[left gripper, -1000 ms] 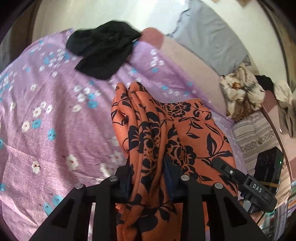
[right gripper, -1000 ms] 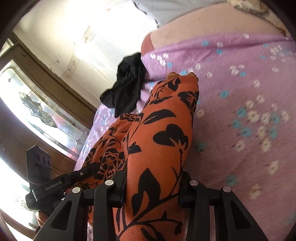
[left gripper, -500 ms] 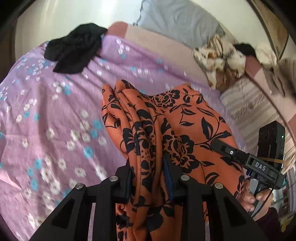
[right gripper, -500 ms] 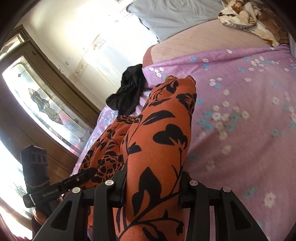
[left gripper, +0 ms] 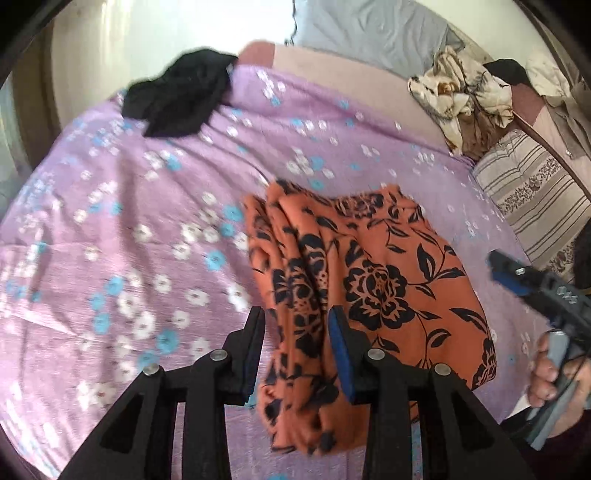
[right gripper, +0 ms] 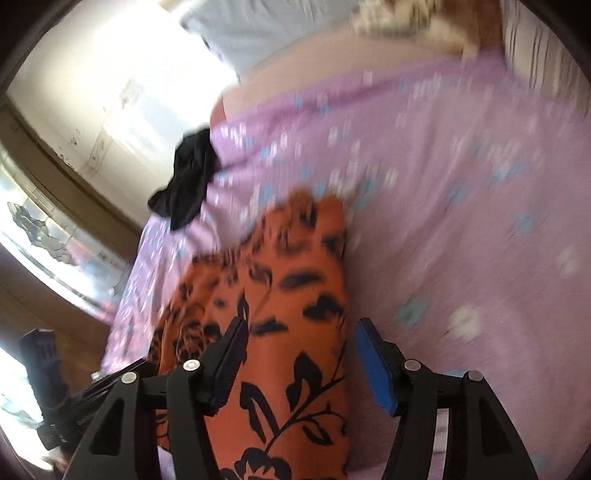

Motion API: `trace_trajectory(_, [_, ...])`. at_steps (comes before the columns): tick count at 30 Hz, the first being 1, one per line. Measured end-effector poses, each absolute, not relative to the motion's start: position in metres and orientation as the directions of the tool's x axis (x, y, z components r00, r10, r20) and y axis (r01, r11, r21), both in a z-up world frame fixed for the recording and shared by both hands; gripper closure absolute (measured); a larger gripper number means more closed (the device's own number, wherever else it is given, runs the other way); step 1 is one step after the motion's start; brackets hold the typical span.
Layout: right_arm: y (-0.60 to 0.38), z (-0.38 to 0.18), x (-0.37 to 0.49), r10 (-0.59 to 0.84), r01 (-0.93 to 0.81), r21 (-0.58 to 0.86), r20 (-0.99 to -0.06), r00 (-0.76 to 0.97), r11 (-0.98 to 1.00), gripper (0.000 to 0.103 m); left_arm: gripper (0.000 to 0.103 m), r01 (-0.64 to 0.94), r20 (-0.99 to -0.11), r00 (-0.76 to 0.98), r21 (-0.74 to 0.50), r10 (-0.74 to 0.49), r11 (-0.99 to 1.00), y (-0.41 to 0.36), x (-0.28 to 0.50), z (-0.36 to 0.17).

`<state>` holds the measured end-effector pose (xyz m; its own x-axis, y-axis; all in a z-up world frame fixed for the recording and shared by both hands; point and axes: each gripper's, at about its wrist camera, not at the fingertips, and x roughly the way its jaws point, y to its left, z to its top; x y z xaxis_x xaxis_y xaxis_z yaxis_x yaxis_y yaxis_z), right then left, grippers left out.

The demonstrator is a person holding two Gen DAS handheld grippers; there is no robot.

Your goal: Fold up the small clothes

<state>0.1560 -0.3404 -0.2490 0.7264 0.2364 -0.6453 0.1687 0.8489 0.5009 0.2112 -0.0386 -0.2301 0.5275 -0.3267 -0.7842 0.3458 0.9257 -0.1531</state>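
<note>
An orange cloth with black flowers (left gripper: pixel 373 273) lies folded on the purple flowered bedsheet (left gripper: pixel 122 236). My left gripper (left gripper: pixel 297 325) is open, its jaws apart on either side of the cloth's bunched left edge. My right gripper (right gripper: pixel 301 339) is open too, straddling the cloth's right edge (right gripper: pixel 288 332). The right gripper also shows at the right of the left wrist view (left gripper: pixel 535 288), held in a hand. The left gripper's body shows at the lower left of the right wrist view (right gripper: pixel 48 387).
A black garment (left gripper: pixel 181 92) lies at the far left corner of the bed. A grey pillow (left gripper: pixel 369 33), a crumpled patterned cloth (left gripper: pixel 461 92) and a striped cushion (left gripper: pixel 535 199) sit at the head and right side. A window (right gripper: pixel 44 229) is to the left.
Both grippers have opened and let go of the orange cloth. The cloth has dropped flat onto the sheet, and both grippers have pulled back from it.
</note>
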Motion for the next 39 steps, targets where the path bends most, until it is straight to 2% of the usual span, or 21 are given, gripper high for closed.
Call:
trace_trajectory(4, [-0.315,-0.228,0.144,0.283,0.074,0.500,-0.598,0.750,0.863,0.044,0.061,0.356,-0.825,0.511,-0.052,-0.241,0.933,-0.049,0.201,-0.247])
trace_trajectory(6, [-0.291,-0.243,0.147,0.290,0.072,0.449,-0.682,0.671,0.890,0.059,0.060,0.360,-0.862,0.484,0.036,-0.153,0.932,-0.057,0.201,-0.271])
trace_trajectory(8, [-0.273,-0.268,0.156,0.249,0.102,0.369,-0.781,0.572,0.924,0.063,0.059,0.343,-0.847,0.514,0.059,-0.135,0.937,-0.057,0.196,-0.273])
trace_trajectory(12, [-0.260,-0.249,0.152,0.179,0.094,0.287,-0.788,0.589,0.953,0.064,0.059,0.334,-0.832,0.536,0.051,-0.145,0.941,-0.052,0.186,-0.248])
trace_trajectory(13, [-0.262,-0.238,0.148,0.197,0.085,0.308,-0.773,0.603,0.947,0.064,0.059,0.327,-0.820,0.553,0.048,-0.150,0.944,-0.049,0.180,-0.238])
trace_trajectory(18, [-0.271,-0.189,0.112,0.139,0.095,0.287,-0.694,0.706,0.953,0.062,0.040,0.288,-0.728,0.669,0.066,-0.151,0.955,-0.041,0.149,-0.188])
trace_trajectory(19, [-0.274,-0.181,0.105,0.130,0.098,0.286,-0.680,0.722,0.953,0.060,0.036,0.279,-0.700,0.699,0.080,-0.145,0.957,-0.042,0.142,-0.174])
trace_trajectory(21, [-0.276,-0.160,0.092,0.104,0.111,0.287,-0.641,0.761,0.952,0.050,0.031,0.264,-0.652,0.746,0.106,-0.134,0.959,-0.045,0.130,-0.152])
trace_trajectory(23, [-0.278,-0.141,0.076,0.097,0.107,0.291,-0.606,0.789,0.951,0.048,0.025,0.253,-0.602,0.789,0.130,-0.127,0.959,-0.047,0.117,-0.130])
trace_trajectory(28, [-0.270,-0.106,0.043,0.057,0.088,0.237,-0.543,0.838,0.967,0.046,0.017,0.220,-0.515,0.851,0.169,-0.104,0.961,-0.050,0.092,-0.089])
trace_trajectory(35, [-0.253,-0.073,0.003,0.052,0.034,0.170,-0.480,0.876,0.985,0.043,0.008,0.178,-0.446,0.891,0.179,-0.081,0.968,-0.046,0.064,-0.055])
trace_trajectory(39, [-0.248,-0.057,-0.018,0.059,0.015,0.161,-0.440,0.896,0.987,0.040,0.007,0.145,-0.410,0.910,0.171,-0.063,0.975,-0.041,0.053,-0.041])
